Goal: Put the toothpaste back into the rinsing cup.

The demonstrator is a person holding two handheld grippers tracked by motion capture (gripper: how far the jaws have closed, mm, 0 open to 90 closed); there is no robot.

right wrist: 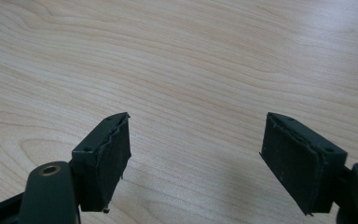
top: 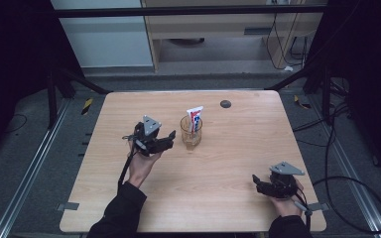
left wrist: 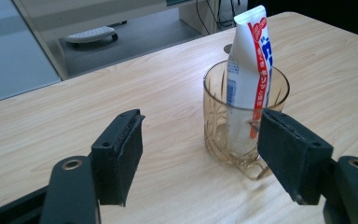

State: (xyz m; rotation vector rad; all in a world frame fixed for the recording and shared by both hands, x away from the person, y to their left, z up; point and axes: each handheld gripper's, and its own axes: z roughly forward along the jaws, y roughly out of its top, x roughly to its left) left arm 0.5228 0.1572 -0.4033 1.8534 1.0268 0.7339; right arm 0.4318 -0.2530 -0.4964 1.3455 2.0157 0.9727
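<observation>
Wooden table (top: pixel 228 163), toothpaste tube (top: pixel 194 119) in glass (top: pixel 191 134)

We note the high view dim and soft, dark at both side edges, while both gripper views are brighter, with pale sheen on the wooden table (right wrist: pixel 205 56) and faint shadows under sharply focused jaws.

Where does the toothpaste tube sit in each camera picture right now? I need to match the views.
High view: the toothpaste tube stands in the glass cup near the table's middle, just right of the left gripper.
Left gripper view: upper right of centre, upright in the cup, just beyond the open fingers.
Right gripper view: not in it; its open fingers face bare tabletop.
Shared landmark: the light wood-grain tabletop.
</observation>
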